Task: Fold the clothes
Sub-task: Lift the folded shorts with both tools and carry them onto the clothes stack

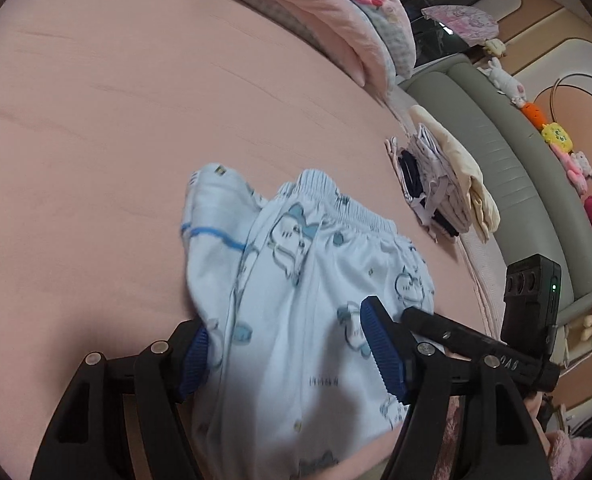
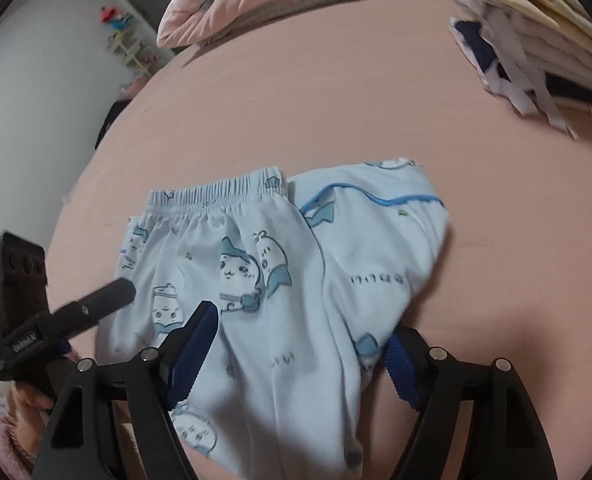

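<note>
Here both grippers stand wide apart in the jaws, each straddling the near end of the pale blue printed pyjamas without pinching it. The left gripper has cloth running between its blue pads, and the right gripper likewise, probably to steady or gather the near edge for a fold. The pyjamas lie part-folded on the pink sheet, elastic waistband at the far end, a second piece with blue piping alongside. Further off, near the bed's edge, sits a stack of folded clothes, likely where this set belongs.
</note>
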Available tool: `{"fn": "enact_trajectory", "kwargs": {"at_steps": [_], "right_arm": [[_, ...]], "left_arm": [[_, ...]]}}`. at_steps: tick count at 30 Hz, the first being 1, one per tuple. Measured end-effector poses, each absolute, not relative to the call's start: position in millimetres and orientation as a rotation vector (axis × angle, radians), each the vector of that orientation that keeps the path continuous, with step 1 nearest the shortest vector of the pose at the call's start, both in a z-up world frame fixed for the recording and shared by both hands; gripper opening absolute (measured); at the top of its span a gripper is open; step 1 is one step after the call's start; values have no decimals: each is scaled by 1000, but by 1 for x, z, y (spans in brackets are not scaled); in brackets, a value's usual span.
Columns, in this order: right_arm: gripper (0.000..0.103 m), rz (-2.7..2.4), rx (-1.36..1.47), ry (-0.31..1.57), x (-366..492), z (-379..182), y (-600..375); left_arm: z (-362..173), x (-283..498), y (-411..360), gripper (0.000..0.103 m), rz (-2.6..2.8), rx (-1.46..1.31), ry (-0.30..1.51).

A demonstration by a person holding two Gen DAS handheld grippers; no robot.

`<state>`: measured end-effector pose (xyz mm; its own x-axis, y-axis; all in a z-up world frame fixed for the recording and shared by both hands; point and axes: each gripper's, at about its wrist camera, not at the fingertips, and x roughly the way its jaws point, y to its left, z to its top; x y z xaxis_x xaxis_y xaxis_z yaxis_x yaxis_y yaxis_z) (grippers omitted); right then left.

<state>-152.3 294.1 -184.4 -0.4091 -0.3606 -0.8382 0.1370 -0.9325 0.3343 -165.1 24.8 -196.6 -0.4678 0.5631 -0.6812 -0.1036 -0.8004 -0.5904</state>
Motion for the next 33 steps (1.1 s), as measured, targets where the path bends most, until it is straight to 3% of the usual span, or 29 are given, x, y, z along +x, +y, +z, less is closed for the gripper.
{"fn": "enact_trajectory", "kwargs": {"at_steps": [1,2,3,4,6,10,16,26,33], "right_arm": [[51,-2385,1502,-288,-154,-184,290],[43,-2380,1500,-283,-154,-181,288],[24,-2376,1495,-277,-152,-178,284],[17,-2374,1487,-267,-149,-174,281],[15,-2377,1471,-241,-144,-165,273],[14,-2431,1406,-262,-124,-137,276],[14,-2504,1372,-283,-109,-92,308],[15,-2821,1128,-205,-207,59,446],[15,-2892,1109,-217,-302,52,538]], "left_arm": [[-196,-168,29,49,2312,-1336,-642],[-197,-170,33,12,2341,-1367,-597],[-196,-171,35,8,2355,-1387,-578],[-192,-168,37,8,2360,-1381,-573],[-174,-158,44,8,2389,-1343,-520],[-136,-133,65,8,2448,-1239,-363],[-102,-137,105,8,2320,-1205,-345],[28,-266,243,8,2219,-905,-233],[14,-370,320,8,2232,-898,-241]]}}
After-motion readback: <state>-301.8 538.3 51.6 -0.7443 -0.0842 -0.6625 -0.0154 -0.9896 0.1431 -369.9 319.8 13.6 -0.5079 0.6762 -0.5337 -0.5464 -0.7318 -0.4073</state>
